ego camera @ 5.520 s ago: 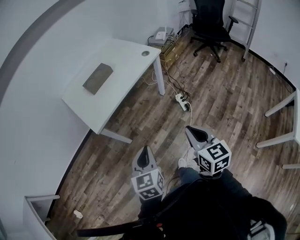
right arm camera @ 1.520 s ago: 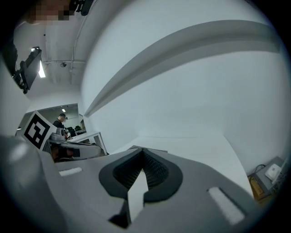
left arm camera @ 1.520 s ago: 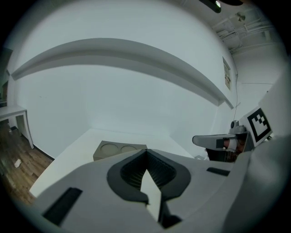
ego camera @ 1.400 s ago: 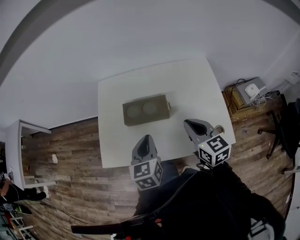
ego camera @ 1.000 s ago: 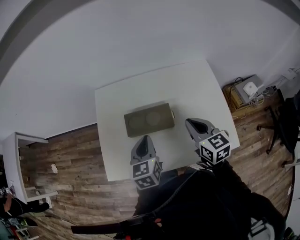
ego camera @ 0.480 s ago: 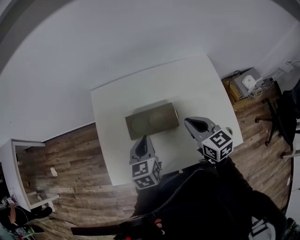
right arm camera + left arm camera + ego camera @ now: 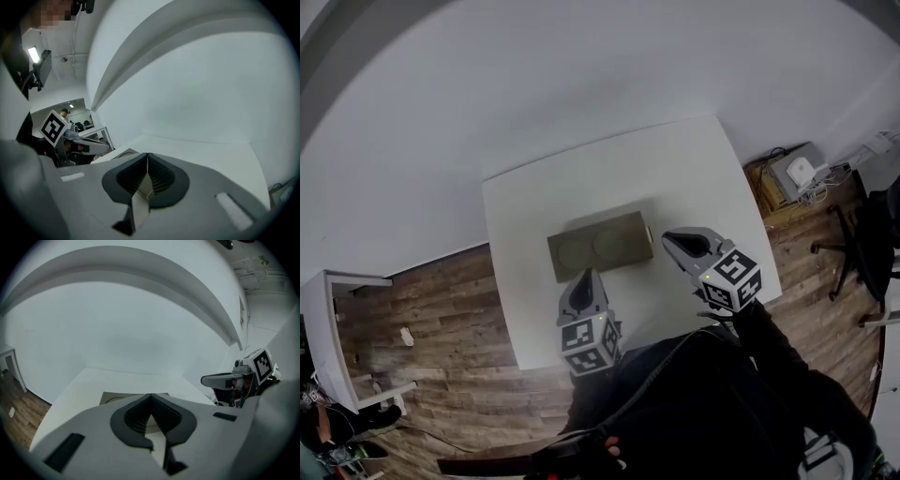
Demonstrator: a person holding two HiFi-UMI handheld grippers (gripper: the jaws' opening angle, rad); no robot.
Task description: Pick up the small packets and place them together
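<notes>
Head view, from your left: a small white side table (image 7: pixel 321 314) at the edge, then wood floor (image 7: pixel 431 291), then the white table (image 7: pixel 675 169) set against the wall. A flat grey-brown box (image 7: pixel 600 247) with two round hollows in its top lies near the table's middle. Whether it holds the small packets cannot be told from any view. Your left gripper (image 7: pixel 584 279) hangs over the table's near edge, just short of the box, its jaws clenched tip to tip on nothing. Your right gripper (image 7: pixel 671 240) sits just beside the box's right end, jaws likewise pressed together and empty. Farther right, a white device (image 7: pixel 800 172) rests on a brown crate (image 7: pixel 769 192), with a black chair (image 7: pixel 874 244) near it.
</notes>
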